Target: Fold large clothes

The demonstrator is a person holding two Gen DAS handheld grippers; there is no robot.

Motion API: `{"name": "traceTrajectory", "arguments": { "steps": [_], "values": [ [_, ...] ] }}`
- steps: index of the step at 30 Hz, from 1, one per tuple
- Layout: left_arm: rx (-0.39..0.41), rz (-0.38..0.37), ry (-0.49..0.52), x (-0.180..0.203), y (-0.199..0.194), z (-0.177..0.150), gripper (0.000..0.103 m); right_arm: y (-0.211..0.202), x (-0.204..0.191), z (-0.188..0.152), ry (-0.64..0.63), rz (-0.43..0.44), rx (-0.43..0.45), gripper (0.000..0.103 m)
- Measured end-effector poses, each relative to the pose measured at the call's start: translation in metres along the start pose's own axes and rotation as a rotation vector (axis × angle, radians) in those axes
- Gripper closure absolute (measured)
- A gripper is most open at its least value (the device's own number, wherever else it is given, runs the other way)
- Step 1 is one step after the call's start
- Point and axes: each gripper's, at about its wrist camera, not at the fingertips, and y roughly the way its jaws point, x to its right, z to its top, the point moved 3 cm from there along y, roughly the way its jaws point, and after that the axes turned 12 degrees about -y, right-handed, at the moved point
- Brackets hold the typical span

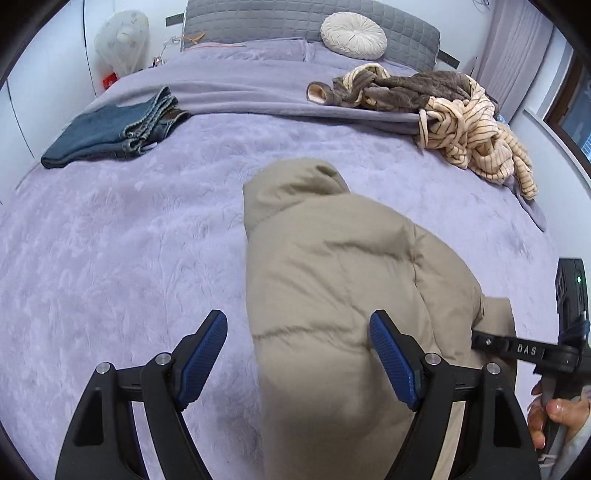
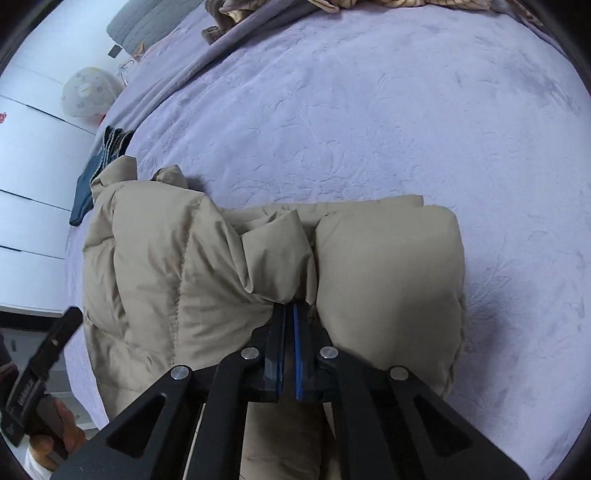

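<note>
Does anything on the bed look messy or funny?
Yes. The striped and brown clothes lie in a tangled heap near the pillows, unlike the neatly folded jeans. The puffy beige jacket is bunched up.

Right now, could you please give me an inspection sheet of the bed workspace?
Surface: lilac plush bedspread, wrinkled.
Job's things: beige padded puffer jacket, bunched at the near edge.
Clutter: folded blue denim jeans far left; heap of brown and cream striped fleece clothes far right; round cream cushion on grey quilted pillow.
Grippers: left gripper open, astride the jacket's edge; right gripper shut on a jacket fold.
Cables: nothing seen.
Surroundings: white plastic bag, white wall, grey curtain.
</note>
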Motion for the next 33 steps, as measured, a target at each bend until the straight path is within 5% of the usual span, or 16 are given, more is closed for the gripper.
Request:
{"name": "traceTrajectory", "arguments": {
  "steps": [5,10,17,25,26,27,33],
  "values": [
    [-0.08,0.025,0.03,0.015,0.045,0.001,0.022,-0.009,0.009,-0.009,-0.039,-0.019,-0.001,0.103],
    [-0.076,0.061,0.05,0.019,0.06,-0.009,0.022,0.0,0.016,-0.01,-0.017,-0.01,-0.008,0.103],
    [-0.097,0.09,0.046,0.011,0.041,-0.011,0.022,-0.035,-0.003,-0.015,-0.013,0.026,-0.003,0.099],
    [-0.121,0.067,0.016,-0.005,-0.001,-0.039,0.021,-0.077,-0.031,-0.063,-0.078,0.061,-0.015,0.099],
    [-0.122,0.067,0.012,-0.007,-0.005,-0.043,0.017,-0.079,-0.033,-0.069,-0.08,0.06,-0.02,0.099],
    [-0.123,0.075,0.011,-0.009,-0.009,-0.048,0.0,-0.08,-0.034,-0.076,-0.08,0.058,-0.025,0.099],
    [-0.128,0.122,0.023,-0.017,-0.024,-0.074,0.0,-0.066,-0.036,-0.118,-0.073,0.044,-0.109,0.098]
  ]
}}
